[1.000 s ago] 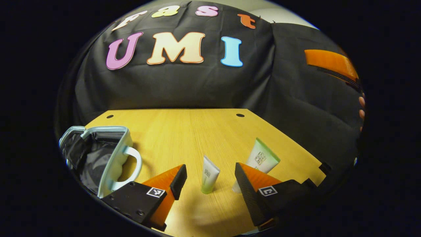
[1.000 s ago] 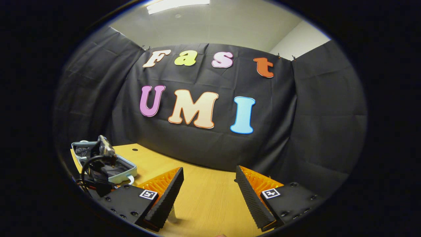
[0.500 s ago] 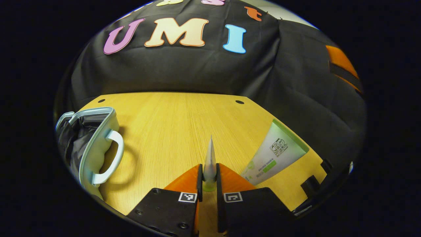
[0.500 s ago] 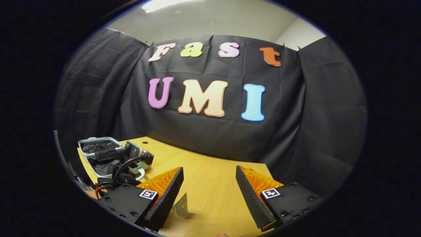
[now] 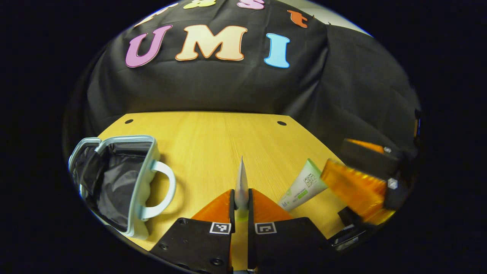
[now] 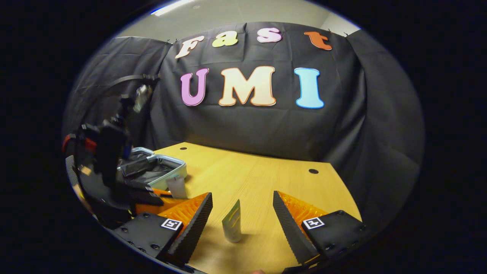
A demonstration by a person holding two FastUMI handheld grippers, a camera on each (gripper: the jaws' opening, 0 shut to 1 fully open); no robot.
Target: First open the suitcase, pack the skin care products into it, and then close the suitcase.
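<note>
Left gripper (image 5: 239, 203) clamped on a small white tube (image 5: 241, 182) — both fingers pressed flat against its lower body, crimped end standing upright above the fingertips, over the wooden table (image 5: 213, 140). Seen from the right gripper view too, off to the left (image 6: 167, 198), with that small tube (image 6: 177, 186) upright in its grip, just in front of the suitcase. Right gripper (image 6: 242, 224) spread wide, nothing between the fingers yet — hovering low over the table (image 6: 266, 182) with the larger green-trimmed tube (image 6: 232, 222) standing between the two fingers, touching neither. Same larger tube (image 5: 303, 185) visible in the left gripper view, right of the held one, with the blurred right gripper (image 5: 357, 190) close beside it. Pale blue suitcase (image 5: 142, 179) lying open at the table's left edge, dark lining showing, carry handle (image 5: 163, 190) facing the tubes; also open in the right gripper view (image 6: 167, 169), well apart from the larger tube.
</note>
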